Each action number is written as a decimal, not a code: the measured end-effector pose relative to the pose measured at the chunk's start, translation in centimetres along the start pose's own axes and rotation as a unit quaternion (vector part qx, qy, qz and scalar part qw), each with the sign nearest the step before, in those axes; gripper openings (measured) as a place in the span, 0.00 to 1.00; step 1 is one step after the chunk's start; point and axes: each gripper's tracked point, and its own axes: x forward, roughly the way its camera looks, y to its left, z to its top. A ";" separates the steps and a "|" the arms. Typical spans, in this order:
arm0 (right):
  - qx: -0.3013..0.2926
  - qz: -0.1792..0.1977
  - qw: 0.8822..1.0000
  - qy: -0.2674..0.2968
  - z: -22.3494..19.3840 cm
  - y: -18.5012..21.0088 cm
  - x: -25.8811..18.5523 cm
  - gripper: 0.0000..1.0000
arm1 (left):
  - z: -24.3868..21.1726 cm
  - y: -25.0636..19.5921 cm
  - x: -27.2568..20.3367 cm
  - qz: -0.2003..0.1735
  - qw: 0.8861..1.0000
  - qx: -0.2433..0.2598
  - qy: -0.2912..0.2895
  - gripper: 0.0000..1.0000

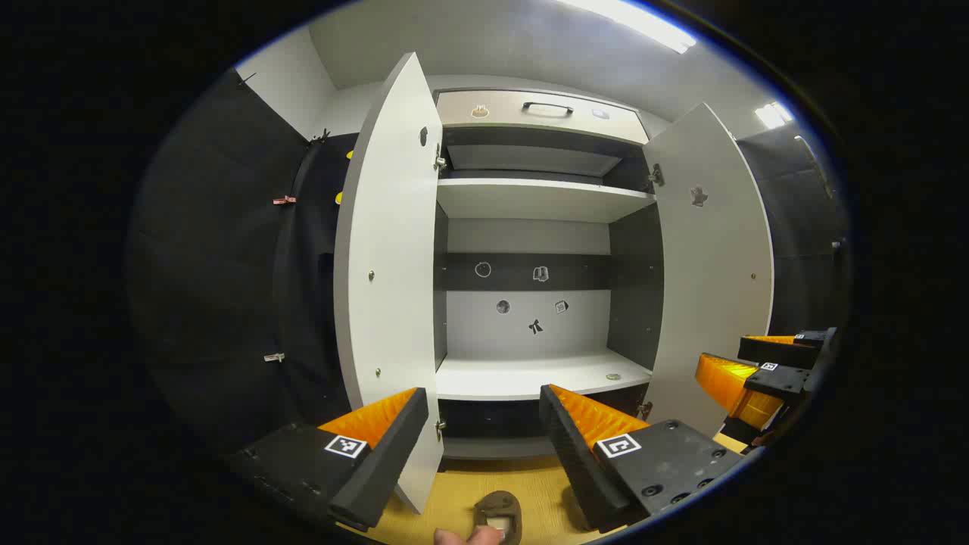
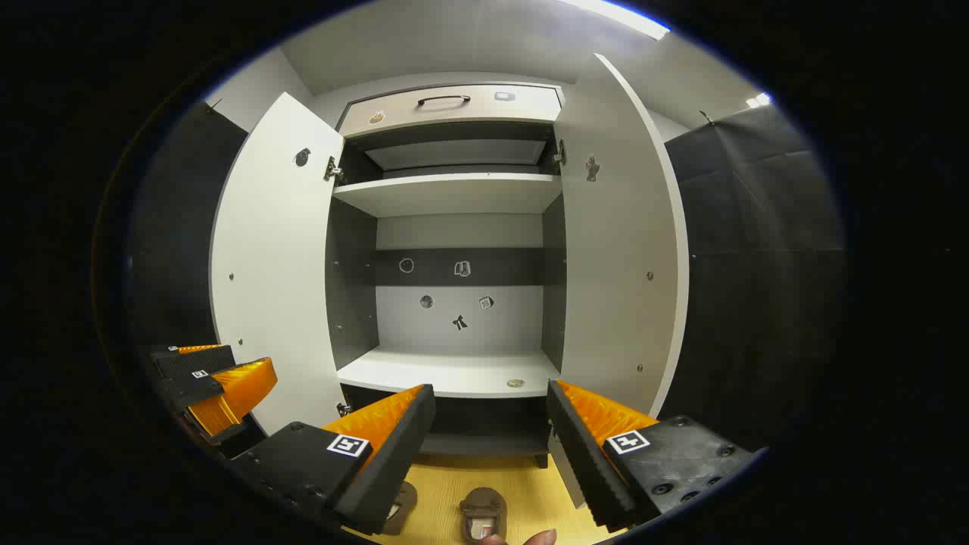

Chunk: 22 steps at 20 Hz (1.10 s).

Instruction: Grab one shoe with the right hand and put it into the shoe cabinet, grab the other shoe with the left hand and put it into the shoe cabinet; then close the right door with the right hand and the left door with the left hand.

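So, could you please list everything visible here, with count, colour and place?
Tall open shoe cabinet: one, white and dark grey, straight ahead.
Cabinet doors: two, white, left door and right door both swung open.
Brown shoes: two; one on the yellow floor before the cabinet, another partly hidden beside it.
Small round object: one, on the lower shelf.
Left gripper: fingers apart, empty.
Right gripper: fingers apart, empty.
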 end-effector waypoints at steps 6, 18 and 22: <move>0.002 0.004 1.000 0.001 -0.4 0.3 0.4 0.98 | 0.1 -0.4 0.4 -0.002 1.000 0.005 -0.003 0.94; 0.003 0.005 1.000 0.007 -1.2 0.6 0.8 0.98 | 0.2 -0.4 1.1 -0.011 1.000 0.004 -0.011 0.95; 0.008 0.015 0.999 0.043 -4.6 1.5 0.5 0.95 | 0.5 -0.2 0.7 -0.014 1.000 0.001 -0.023 0.95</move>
